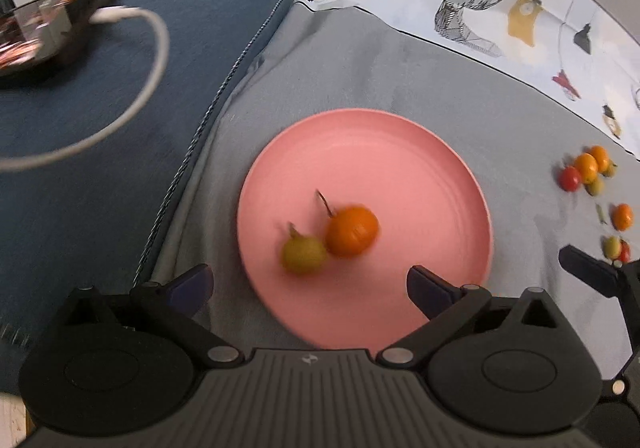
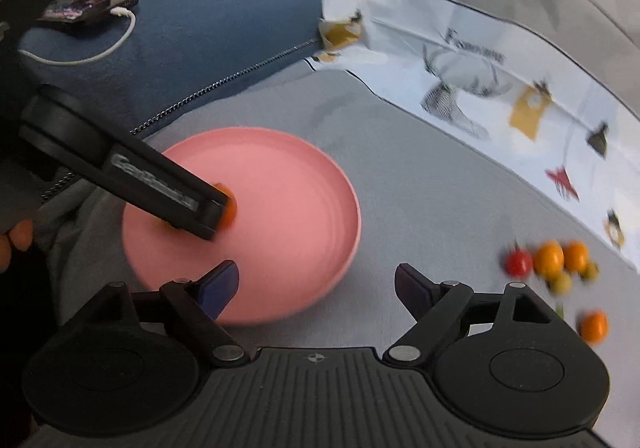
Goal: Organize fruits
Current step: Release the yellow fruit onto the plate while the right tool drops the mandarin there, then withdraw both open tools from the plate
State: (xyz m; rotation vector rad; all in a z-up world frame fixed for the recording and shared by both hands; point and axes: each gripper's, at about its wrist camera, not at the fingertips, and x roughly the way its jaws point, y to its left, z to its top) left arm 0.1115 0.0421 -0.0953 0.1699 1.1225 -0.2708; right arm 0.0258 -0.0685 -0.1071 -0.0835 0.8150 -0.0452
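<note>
Both claws, left (image 1: 310,286) and right (image 2: 316,286), gape empty; two fruits (image 1: 332,238) on plate (image 1: 400,152); next, fetch loose fruits (image 2: 552,262).

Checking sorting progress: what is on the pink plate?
On the pink plate: an orange fruit touching a yellow-green fruit. In the right wrist view, the left tool covers them almost entirely.

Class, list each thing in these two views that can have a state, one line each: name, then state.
Left tongs: open, holding nothing, over the plate's near edge.
Right tongs: open, holding nothing.
Pink plate: flat on the grey cloth, two fruits on it.
Orange fruit: on the plate, touching the green one.
Green fruit: on the plate, stem up.
Loose fruits: on the cloth, off the plate.
Phone: on the blue cushion, cable plugged in.
</note>
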